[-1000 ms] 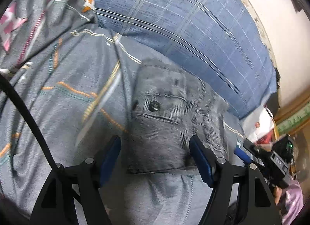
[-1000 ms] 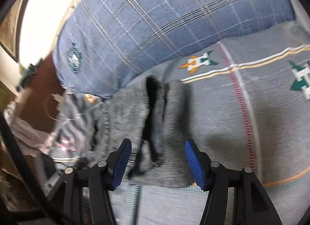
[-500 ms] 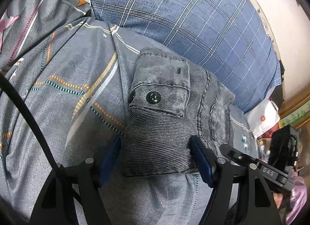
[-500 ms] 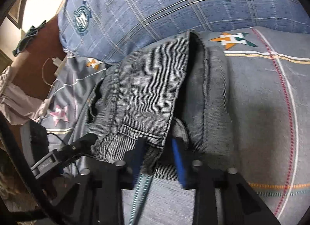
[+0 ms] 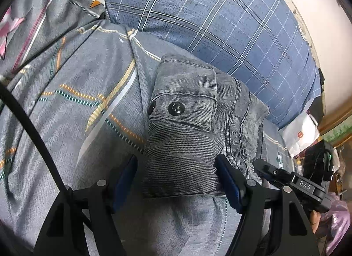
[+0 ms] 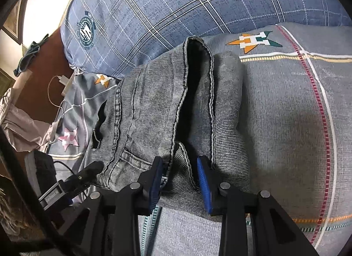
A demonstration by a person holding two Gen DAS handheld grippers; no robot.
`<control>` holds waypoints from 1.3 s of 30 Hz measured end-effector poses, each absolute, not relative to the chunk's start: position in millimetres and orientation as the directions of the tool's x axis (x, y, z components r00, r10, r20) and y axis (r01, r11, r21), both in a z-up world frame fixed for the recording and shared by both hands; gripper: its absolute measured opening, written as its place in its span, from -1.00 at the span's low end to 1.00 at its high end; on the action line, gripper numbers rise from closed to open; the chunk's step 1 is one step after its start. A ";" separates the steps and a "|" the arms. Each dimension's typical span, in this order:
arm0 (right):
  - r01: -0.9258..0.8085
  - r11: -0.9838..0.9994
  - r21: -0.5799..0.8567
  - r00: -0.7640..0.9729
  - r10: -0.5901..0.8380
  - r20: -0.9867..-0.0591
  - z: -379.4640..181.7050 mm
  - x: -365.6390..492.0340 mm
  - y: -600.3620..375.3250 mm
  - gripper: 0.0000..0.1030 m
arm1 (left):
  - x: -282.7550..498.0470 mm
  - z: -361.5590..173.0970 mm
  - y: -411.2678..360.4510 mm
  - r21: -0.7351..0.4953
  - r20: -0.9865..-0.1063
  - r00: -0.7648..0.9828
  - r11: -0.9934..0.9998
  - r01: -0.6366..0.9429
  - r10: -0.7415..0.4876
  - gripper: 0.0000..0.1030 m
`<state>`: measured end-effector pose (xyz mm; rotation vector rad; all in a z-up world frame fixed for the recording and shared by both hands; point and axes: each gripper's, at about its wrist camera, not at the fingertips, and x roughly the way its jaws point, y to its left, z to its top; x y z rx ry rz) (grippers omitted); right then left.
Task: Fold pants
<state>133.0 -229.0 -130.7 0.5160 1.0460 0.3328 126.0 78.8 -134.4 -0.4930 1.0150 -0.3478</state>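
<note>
Grey denim pants (image 5: 189,123) lie folded into a thick bundle on a grey patterned bed sheet (image 5: 66,101), against a blue plaid pillow (image 5: 220,24). A flap pocket with a black button faces up. My left gripper (image 5: 178,179) is open, its blue pads on either side of the bundle's near end. In the right wrist view the pants (image 6: 154,106) show stacked layers with a dark gap between them. My right gripper (image 6: 180,174) is partly open around a fold edge at the near end. The other gripper shows at the lower left (image 6: 72,181).
The blue plaid pillow (image 6: 176,9) lies just behind the pants. A white charger cable (image 6: 57,93) and pink cloth (image 6: 19,128) lie past the bed's left edge. A white bag (image 5: 301,134) and clutter sit at the right. The sheet (image 6: 297,112) extends to the right.
Both grippers came close to the bundle's near end. The right gripper narrowed onto the fold half a second ago and has now widened again. The left gripper stayed wide around the bundle.
</note>
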 end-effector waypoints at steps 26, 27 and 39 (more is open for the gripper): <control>-0.027 0.842 0.539 0.427 0.497 -0.755 -128.8 125.4 -207.0 -0.47 | 127.9 -132.8 68.3 -0.460 -0.751 0.502 0.885 0.067 -0.429 0.43; -0.031 0.840 0.541 0.437 0.498 -0.749 -126.4 123.9 -208.6 -0.71 | 127.3 -132.4 67.9 -0.455 -0.752 0.506 0.888 0.068 -0.424 0.43; -0.005 0.926 0.377 0.402 0.347 -0.847 -131.5 123.1 -204.0 -1.00 | 117.4 -131.6 38.4 -0.182 -0.788 0.575 0.976 0.121 -0.219 0.43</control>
